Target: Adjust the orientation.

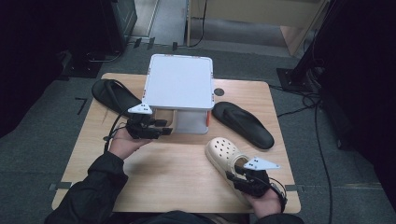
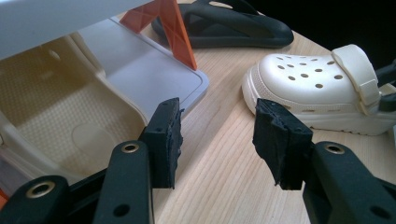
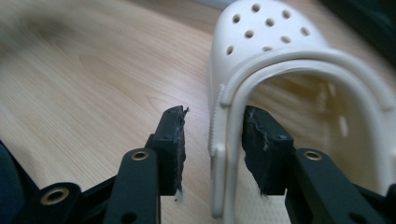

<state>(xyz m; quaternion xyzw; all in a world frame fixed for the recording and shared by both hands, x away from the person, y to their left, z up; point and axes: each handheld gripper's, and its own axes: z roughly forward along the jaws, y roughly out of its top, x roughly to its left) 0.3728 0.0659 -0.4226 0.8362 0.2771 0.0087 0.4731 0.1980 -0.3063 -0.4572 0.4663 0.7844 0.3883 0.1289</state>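
- Nearest the high camera, the right gripper (image 1: 240, 175) sits at the heel of a cream perforated foam clog (image 1: 227, 155) on the near right part of the pale wooden table (image 1: 173, 177).
- In the right gripper view its black jaws straddle the clog's side wall and heel strap (image 3: 232, 140); one pad is inside the shoe and right at the strap, the other outside with a visible gap, so the grip is not closed.
- The left gripper (image 1: 164, 129) is held near the front edge of a white two-tier shoe rack with orange struts (image 1: 180, 84) at the table's middle.
- In the left gripper view its jaws stand well apart with only bare wood between them.
- That view also shows a second cream clog (image 2: 56, 116) lying on the rack's lower shelf, just beside the left pad.
- A black flip-flop sandal (image 1: 243, 123) lies right of the rack, near the clog's toe.
- Another black sandal (image 1: 112, 93) lies left of the rack.
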